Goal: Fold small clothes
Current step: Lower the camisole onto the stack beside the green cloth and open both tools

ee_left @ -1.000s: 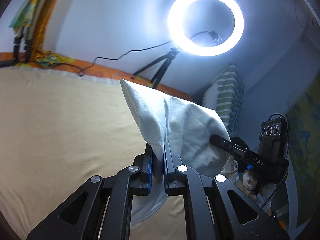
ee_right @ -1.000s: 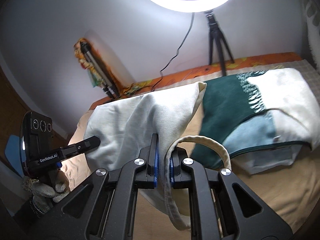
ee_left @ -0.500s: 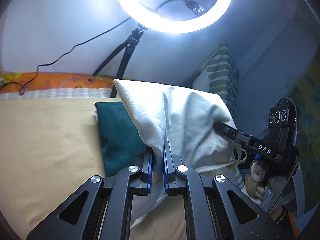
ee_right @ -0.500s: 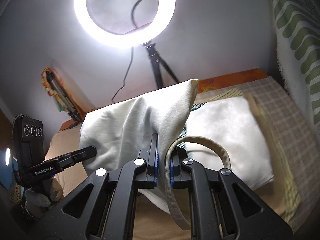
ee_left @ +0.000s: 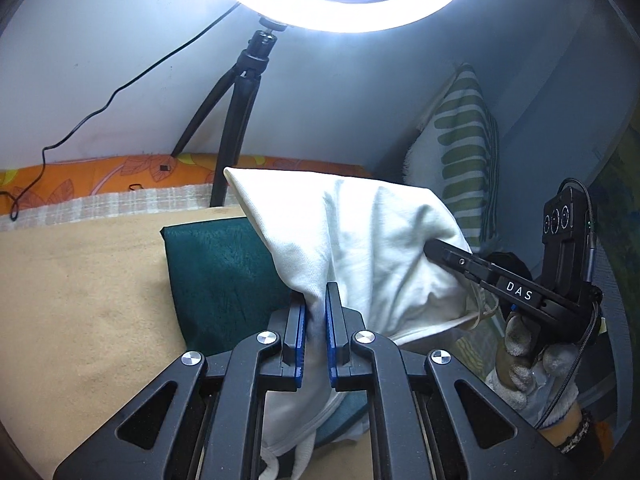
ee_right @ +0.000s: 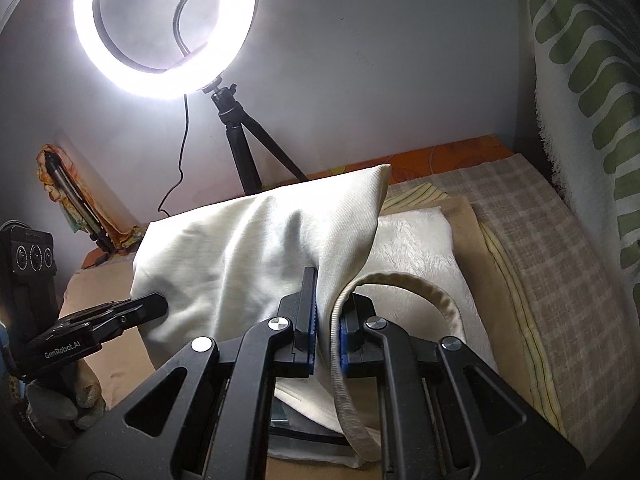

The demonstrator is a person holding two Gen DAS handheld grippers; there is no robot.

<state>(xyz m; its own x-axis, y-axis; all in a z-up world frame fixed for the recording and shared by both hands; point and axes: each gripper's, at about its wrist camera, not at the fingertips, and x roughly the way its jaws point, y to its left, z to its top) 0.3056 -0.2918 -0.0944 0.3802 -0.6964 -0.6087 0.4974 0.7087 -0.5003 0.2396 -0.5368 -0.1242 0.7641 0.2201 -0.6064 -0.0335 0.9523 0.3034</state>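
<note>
A folded white garment (ee_left: pixel 360 240) hangs in the air between both grippers, above the bed. My left gripper (ee_left: pixel 315 300) is shut on its left edge. My right gripper (ee_right: pixel 326 300) is shut on its other edge (ee_right: pixel 256 252), next to a ribbed neckband loop (ee_right: pixel 416 284). Each gripper shows in the other's view: the right gripper (ee_left: pixel 436 249) on the right, the left gripper (ee_right: pixel 158 306) on the left. Below the garment lie a folded dark green cloth (ee_left: pixel 224 272) and a folded white cloth (ee_right: pixel 420 248).
A ring light (ee_right: pixel 164 28) on a black tripod (ee_left: pixel 236 120) stands at the bed's far edge by the wall. A green-striped pillow (ee_left: pixel 464 160) leans at the right. A tan sheet (ee_left: pixel 80 300) covers the bed, with a checked blanket (ee_right: pixel 560 280) at the right.
Both grippers have carried the held white garment to the right across the bed, over the pile of folded cloths. The ring light and striped pillow now look closer.
</note>
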